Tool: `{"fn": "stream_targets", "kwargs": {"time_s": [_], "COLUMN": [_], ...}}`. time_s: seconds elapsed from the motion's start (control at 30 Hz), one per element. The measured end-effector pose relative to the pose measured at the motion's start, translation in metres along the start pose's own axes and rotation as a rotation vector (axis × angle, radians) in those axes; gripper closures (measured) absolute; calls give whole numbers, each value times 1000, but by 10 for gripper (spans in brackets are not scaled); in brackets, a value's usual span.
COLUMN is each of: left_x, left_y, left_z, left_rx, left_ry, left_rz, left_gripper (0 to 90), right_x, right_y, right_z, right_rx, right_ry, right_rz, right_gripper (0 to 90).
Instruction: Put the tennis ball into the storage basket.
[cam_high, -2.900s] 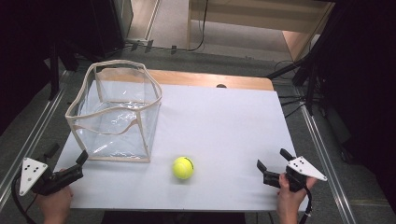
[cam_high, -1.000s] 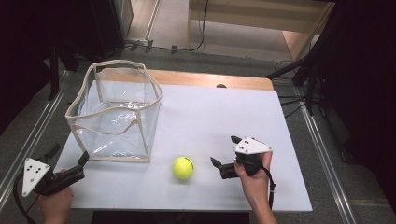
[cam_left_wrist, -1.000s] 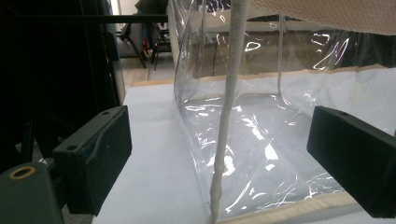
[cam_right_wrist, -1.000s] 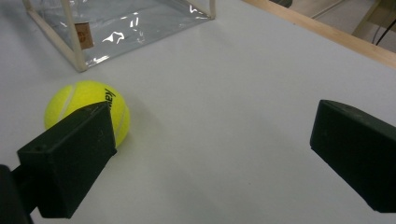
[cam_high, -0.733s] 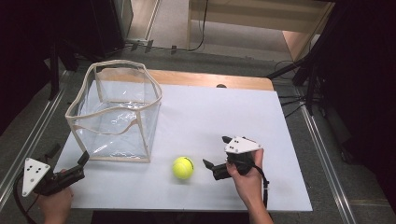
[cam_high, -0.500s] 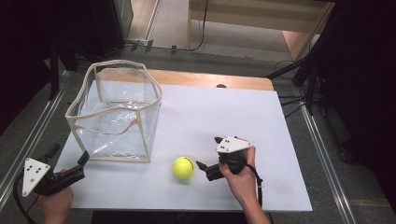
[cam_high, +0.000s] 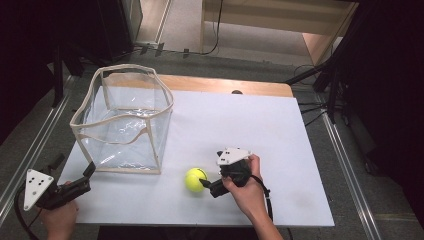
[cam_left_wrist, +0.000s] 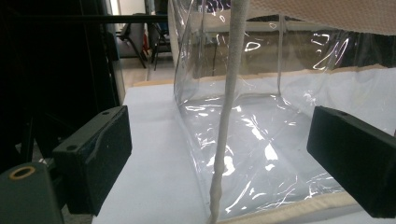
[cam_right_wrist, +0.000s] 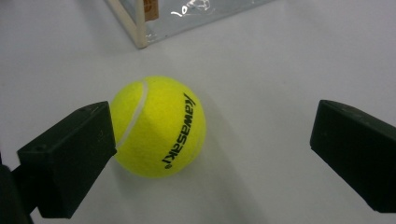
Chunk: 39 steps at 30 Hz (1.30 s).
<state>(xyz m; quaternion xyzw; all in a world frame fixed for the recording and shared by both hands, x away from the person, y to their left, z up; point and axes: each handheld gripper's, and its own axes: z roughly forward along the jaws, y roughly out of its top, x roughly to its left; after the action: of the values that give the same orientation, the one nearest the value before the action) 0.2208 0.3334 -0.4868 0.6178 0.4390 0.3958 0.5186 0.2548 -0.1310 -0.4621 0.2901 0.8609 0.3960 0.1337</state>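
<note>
Right claw (cam_high: 204, 185) reaching a yellow tennis ball (cam_high: 196, 179) on the white surface (cam_high: 240, 125).

In the right gripper view the right claw's jaws are standing wide apart, the ball (cam_right_wrist: 159, 126) sitting between them, close against one jaw and well clear of the other, with black "kawasaki" lettering facing up. The ball is lying on the surface near the front corner of a clear plastic bin (cam_high: 124, 125) with cream trim. The left claw (cam_high: 90, 171) is resting at the surface's near left edge, held in the person's left hand (cam_high: 59, 220); its jaws are also standing apart, framing the bin's corner seam (cam_left_wrist: 226, 116) without touching it.
</note>
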Motion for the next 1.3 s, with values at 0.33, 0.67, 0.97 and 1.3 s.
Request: {"fn": "stream_targets", "kwargs": {"time_s": [0.33, 0.67, 0.97, 1.3], "left_x": [0, 1, 1, 1], "left_y": [0, 0, 0, 0], "left_z": [0, 0, 0, 0], "left_rx": [0, -4, -2, -4], "left_ry": [-1, -3, -3, -4], "left_rz": [0, -3, -1, -3], "left_gripper": [69, 69, 69, 69], "right_x": [11, 17, 21, 27], "right_y": [8, 13, 17, 18], "right_z": [17, 31, 46, 54], "right_rx": [77, 163, 239, 288], "right_ry": [58, 103, 117, 92], "right_rz": [-28, -46, -51, -61], "right_gripper": [0, 0, 2, 203]}}
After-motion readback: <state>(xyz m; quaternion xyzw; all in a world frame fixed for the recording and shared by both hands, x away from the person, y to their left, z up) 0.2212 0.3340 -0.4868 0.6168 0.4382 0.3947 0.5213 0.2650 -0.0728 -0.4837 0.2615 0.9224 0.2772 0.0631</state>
